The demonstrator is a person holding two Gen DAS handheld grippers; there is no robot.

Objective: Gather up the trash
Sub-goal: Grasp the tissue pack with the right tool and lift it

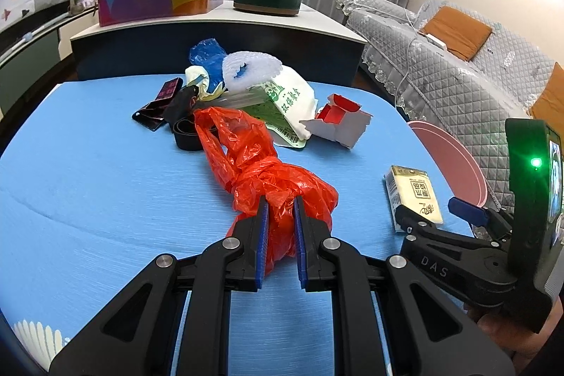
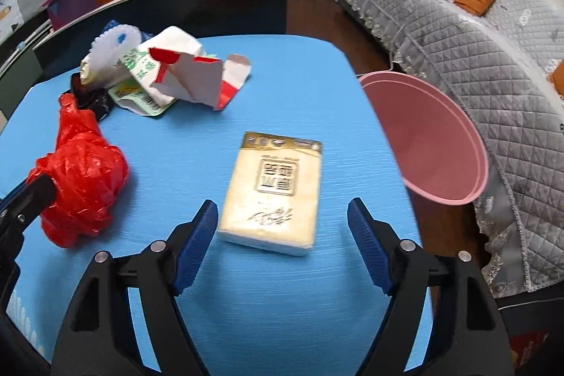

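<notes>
A crumpled red plastic bag stretches across the blue table, and my left gripper is shut on its near end. In the right wrist view the same red bag bulges at the left. A yellow tissue pack lies flat on the blue table, just beyond my right gripper, which stands open with nothing between its blue pads. The tissue pack also shows at the right of the left wrist view, with the right gripper at its near end.
A heap of trash sits at the far side: a white bag with green print, a torn red and white carton, blue plastic, black wrappers. A pink bin stands off the table's right edge, beside a quilted grey sofa.
</notes>
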